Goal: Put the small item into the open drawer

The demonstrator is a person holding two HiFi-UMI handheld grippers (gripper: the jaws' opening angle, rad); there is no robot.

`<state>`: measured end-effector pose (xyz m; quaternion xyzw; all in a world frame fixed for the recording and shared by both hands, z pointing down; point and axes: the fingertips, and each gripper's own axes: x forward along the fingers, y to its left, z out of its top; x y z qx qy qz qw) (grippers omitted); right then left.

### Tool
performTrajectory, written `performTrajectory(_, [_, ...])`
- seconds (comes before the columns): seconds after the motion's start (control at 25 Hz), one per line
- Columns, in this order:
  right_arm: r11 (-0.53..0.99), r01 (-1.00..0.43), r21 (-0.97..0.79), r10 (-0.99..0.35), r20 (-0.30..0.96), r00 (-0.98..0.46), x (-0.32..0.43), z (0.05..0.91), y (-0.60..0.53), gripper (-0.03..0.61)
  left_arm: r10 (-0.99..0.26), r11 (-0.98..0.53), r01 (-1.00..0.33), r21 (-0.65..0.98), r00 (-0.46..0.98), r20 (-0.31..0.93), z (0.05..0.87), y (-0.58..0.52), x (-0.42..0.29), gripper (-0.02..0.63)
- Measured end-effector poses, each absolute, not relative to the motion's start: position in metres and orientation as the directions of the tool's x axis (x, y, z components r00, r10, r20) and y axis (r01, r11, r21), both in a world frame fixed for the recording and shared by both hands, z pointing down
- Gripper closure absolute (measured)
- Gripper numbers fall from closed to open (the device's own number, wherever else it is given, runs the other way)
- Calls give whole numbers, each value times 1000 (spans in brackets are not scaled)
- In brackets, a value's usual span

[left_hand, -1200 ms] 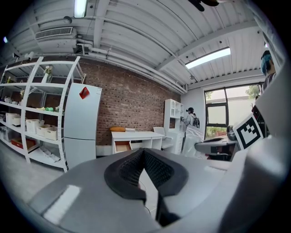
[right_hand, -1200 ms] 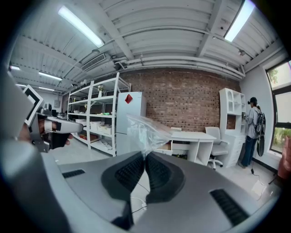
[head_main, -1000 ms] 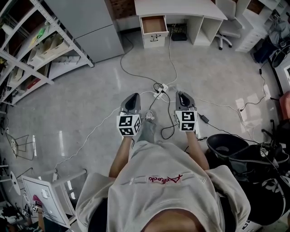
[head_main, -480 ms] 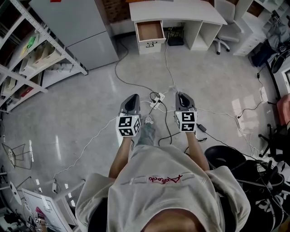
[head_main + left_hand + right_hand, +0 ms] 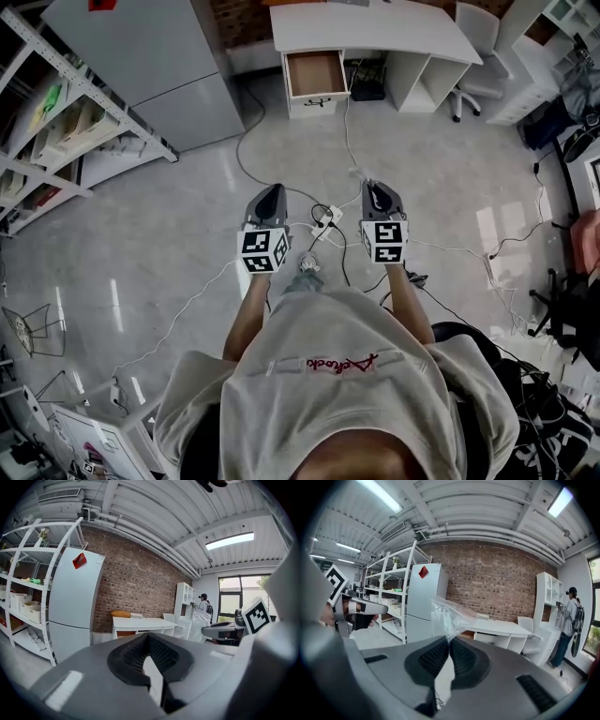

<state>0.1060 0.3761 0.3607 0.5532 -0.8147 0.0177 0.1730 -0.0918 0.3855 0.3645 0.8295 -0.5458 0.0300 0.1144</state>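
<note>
Bag of clear crumpled plastic (image 5: 449, 615) stands pinched at the tips of the right gripper (image 5: 450, 643). Left gripper (image 5: 148, 638), beside it, is pressed together. Tangled cables (image 5: 323, 220) lie on the grey floor (image 5: 169, 216) beyond. At upper centre of the head view, the wooden drawer (image 5: 316, 73) of the white worktop (image 5: 375, 23) stands open, brown bottom showing.

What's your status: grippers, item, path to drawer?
Left gripper shut, empty. Right gripper shut on clear plastic bag. Open drawer far ahead under white desk. Loose cables lie between.
</note>
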Motion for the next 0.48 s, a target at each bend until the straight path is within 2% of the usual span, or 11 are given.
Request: performTrajectory(0.48, [370,-912,180,-907,282,-312,92,357,249,565,-897,-395,-908,144,414,153,357,257,-111,606])
